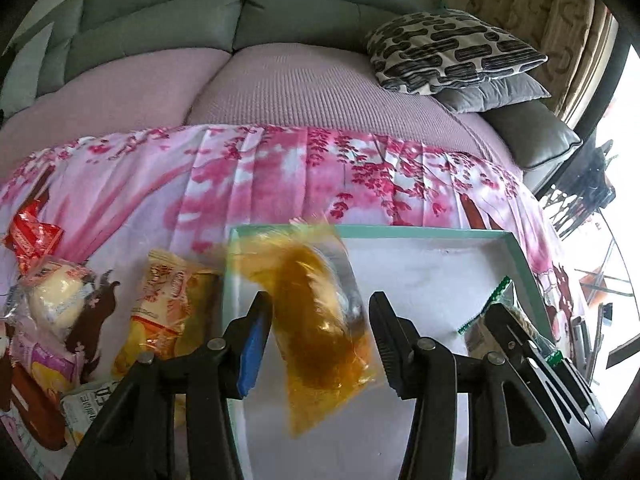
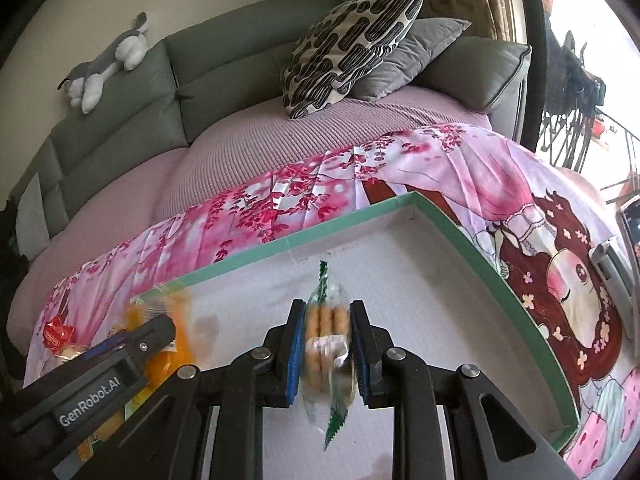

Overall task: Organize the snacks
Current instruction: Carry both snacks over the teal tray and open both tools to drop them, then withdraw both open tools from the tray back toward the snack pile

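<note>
Both packs look light, soft and crinkly: the right gripper (image 2: 326,350) pinches the biscuit pack (image 2: 329,344) mid-body over the tray (image 2: 460,232), while the left gripper (image 1: 320,334) stands spread around the orange pack (image 1: 316,320), so grab bodies, not slippery edges.

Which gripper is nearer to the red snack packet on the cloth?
Left. The left gripper is over the tray's side toward the red snack packet; the right gripper is further along the tray.

Both wrist views close, downward; share tray (image 1: 524,264).
</note>
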The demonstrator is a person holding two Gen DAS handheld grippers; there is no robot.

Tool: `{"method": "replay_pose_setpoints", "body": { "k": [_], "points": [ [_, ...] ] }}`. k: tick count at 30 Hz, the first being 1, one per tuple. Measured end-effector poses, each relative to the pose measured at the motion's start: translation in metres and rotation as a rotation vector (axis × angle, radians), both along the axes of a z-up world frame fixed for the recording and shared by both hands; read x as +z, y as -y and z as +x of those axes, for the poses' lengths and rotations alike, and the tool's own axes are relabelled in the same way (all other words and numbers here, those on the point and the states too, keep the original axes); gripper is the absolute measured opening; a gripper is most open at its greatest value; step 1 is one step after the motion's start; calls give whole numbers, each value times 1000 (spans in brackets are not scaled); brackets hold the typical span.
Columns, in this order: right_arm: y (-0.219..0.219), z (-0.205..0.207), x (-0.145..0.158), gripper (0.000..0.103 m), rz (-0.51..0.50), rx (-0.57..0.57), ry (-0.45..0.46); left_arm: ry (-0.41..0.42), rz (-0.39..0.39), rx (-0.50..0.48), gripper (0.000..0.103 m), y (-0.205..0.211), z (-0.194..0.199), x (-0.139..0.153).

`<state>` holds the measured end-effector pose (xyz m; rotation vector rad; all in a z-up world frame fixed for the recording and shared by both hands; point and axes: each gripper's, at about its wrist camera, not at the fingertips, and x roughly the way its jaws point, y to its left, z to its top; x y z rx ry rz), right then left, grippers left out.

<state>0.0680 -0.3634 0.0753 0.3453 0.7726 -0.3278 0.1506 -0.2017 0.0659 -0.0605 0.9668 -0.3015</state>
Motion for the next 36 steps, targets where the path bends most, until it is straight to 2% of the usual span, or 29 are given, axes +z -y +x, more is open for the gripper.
{"method": "replay_pose_setpoints", "body": {
  "k": [2, 3, 7, 9, 11, 12, 14, 16, 17, 21, 32, 36],
  "points": [
    [0, 0, 1, 24, -1, -1, -2, 17, 15, 25, 74, -4, -2, 3],
    [0, 0, 1, 24, 0, -1, -2, 25, 16, 39, 78, -7, -3, 5],
    [0, 1, 0, 24, 3, -1, -19, 47, 37, 93, 80, -20, -6, 12],
    [0, 1, 0, 25, 2, 1, -24, 60, 64, 120, 85, -27, -8, 15],
    [-1, 2, 0, 34, -3, 5, -27, 80, 98, 146, 88, -33, -11, 18],
    [-1, 2, -1, 51, -5, 3, -28, 90, 117, 155, 88, -36, -12, 19],
    [-2, 1, 0, 76, -11, -2, -24, 106, 151, 172, 88, -40, -15, 19],
    [-3, 1, 2, 81, -17, 3, -19, 126, 180, 191, 94, -46, -18, 20],
    [-3, 1, 2, 82, -17, 7, -20, 132, 188, 201, 102, -49, -19, 20],
    [-7, 3, 2, 103, -26, 28, -23, 151, 211, 240, 103, -60, -22, 20],
    [-10, -2, 6, 103, 3, 57, -24, 212, 220, 306, 103, -86, -36, 24],
    [-9, -11, 14, 103, 38, 57, 26, 224, 225, 328, 103, -96, -42, 26]
  ]
}}
